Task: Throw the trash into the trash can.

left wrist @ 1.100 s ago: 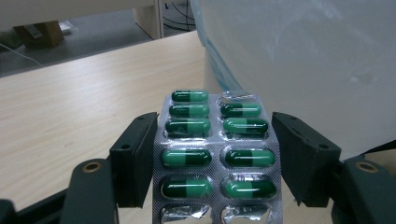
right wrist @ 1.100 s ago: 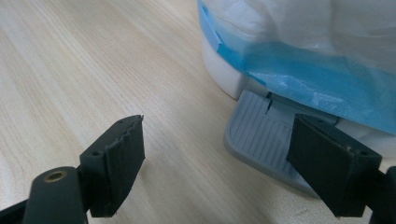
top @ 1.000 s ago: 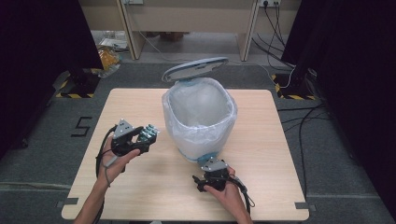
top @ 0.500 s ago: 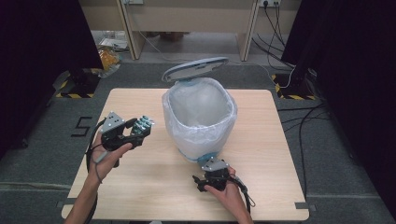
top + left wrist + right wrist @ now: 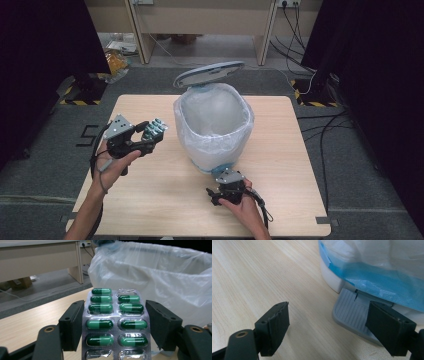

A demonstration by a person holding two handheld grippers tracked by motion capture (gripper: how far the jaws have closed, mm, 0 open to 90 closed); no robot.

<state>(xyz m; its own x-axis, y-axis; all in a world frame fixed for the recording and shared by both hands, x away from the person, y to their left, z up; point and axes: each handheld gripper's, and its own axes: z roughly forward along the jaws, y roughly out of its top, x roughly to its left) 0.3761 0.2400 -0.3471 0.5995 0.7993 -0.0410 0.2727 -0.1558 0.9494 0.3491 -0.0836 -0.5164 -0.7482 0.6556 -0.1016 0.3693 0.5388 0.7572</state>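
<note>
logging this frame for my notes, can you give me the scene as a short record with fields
work in hand: a blister pack of green capsules held up beside a pedal bin
left gripper: shut on the blister pack's two long edges, raised above the table
pack state: two pockets nearest the camera in the left gripper view look emptied
bin: lid up, lined with a clear bag
right gripper: open, low at the bin's foot
pedal: grey, ribbed; one jaw over its edge, contact unclear

We see a shiny silver foil pill sheet [image 5: 116, 322], a thin crinkly clear plastic bag [image 5: 160, 272], and a smooth pale wood bench [image 5: 150, 195].
</note>
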